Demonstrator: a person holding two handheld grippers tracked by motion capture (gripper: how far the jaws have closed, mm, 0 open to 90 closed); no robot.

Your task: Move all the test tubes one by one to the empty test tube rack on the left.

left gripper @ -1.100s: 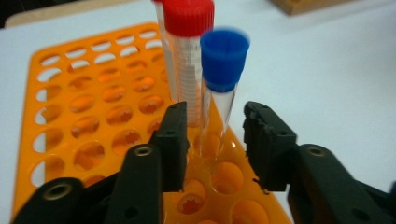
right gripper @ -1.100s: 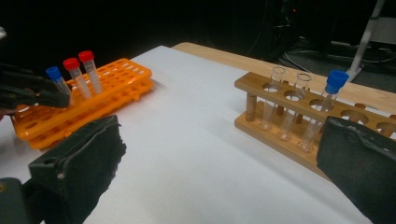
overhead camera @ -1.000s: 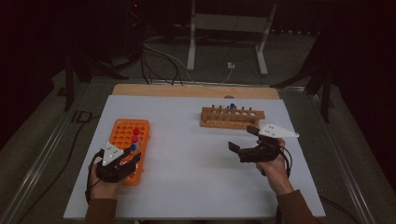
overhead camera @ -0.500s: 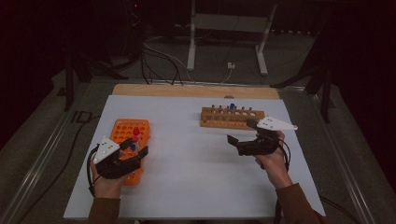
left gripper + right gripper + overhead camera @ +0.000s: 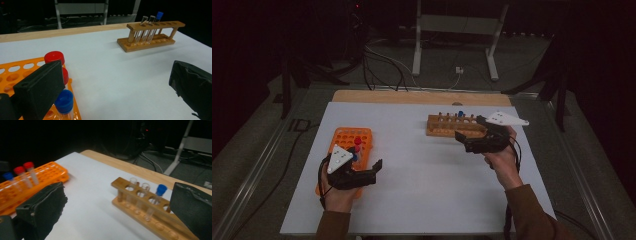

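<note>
orange rack (image 5: 343, 141) beside left gripper (image 5: 371, 170), wooden rack (image 5: 447, 125) beyond

No readable text, label, brand, number or sign anywhere: none on the orange rack (image 5: 343, 141), none on the wooden rack (image 5: 451, 126), none on the tube caps (image 5: 54, 57), none on the white worktop (image 5: 422, 170). Dark marks on the floor left of the worktop, too dim and small to make out as letters.
</note>
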